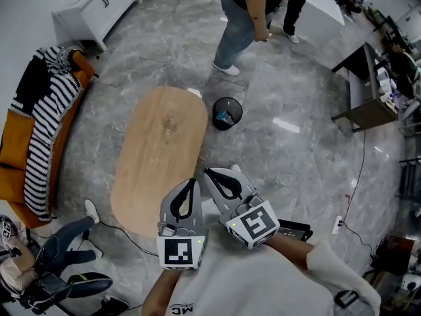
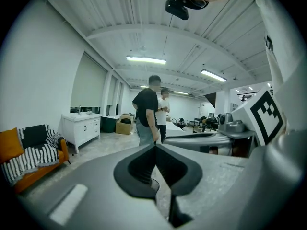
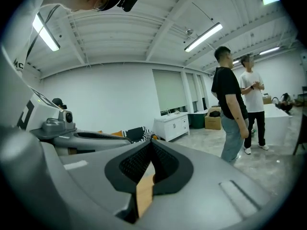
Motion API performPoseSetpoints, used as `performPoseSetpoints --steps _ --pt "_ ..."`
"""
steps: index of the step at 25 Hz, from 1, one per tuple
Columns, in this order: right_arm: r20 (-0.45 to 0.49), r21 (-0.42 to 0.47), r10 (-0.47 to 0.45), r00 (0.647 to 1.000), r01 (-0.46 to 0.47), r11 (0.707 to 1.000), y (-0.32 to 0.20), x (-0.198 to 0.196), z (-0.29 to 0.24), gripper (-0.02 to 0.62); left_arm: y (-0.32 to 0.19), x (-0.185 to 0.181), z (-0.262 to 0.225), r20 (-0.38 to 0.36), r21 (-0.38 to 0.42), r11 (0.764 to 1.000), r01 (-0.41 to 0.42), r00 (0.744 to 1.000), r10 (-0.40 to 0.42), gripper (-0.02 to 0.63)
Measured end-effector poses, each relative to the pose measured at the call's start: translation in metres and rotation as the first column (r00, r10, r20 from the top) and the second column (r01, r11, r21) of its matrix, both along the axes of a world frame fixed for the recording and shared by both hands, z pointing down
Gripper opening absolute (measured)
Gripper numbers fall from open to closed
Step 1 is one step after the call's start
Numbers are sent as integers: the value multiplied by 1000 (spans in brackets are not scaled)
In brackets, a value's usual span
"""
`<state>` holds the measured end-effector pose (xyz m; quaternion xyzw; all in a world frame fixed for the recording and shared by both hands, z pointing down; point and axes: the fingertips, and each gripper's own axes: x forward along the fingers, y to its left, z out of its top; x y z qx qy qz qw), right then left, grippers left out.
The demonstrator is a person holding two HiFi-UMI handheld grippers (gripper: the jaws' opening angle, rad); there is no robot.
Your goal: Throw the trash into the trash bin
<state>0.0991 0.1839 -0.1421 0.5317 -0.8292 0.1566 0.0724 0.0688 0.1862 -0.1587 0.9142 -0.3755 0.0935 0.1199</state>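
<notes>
A grey marble-patterned floor fills the head view, the only view that takes in the whole room from above. On it stands a long oval table of pale wood. Off the table's left edge sits an orange sofa draped with a black-and-white striped blanket. A white cabinet with drawers stands against the far wall.

The two gripper views look level across the room. They show a ribbed white ceiling with strip lights. They also show full-length a standing person in a black T-shirt and jeans beside a second person in a white shirt.

Over the table's near right edge, the grey plastic left gripper and right gripper are held side by side. Each carries a cube of black-and-white square markers. In each gripper's own view the dark ribbed pads meet at the tips. Both pairs of jaws are closed, with nothing between them.

The small round black mesh trash bin shows only in the head view. It stands on the floor just off the table's far right edge. Blue trash lies inside it.
</notes>
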Motion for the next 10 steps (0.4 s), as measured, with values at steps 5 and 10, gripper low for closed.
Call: performPoseSetpoints --steps 5,10 --pt "-8 11 41 999 -41 999 4 16 -7 21 5 17 -6 0 2 999 -41 999 41 0" --pt "-13 0 80 997 -80 997 15 31 -6 21 11 27 -6 -4 -9 998 -61 998 61 0"
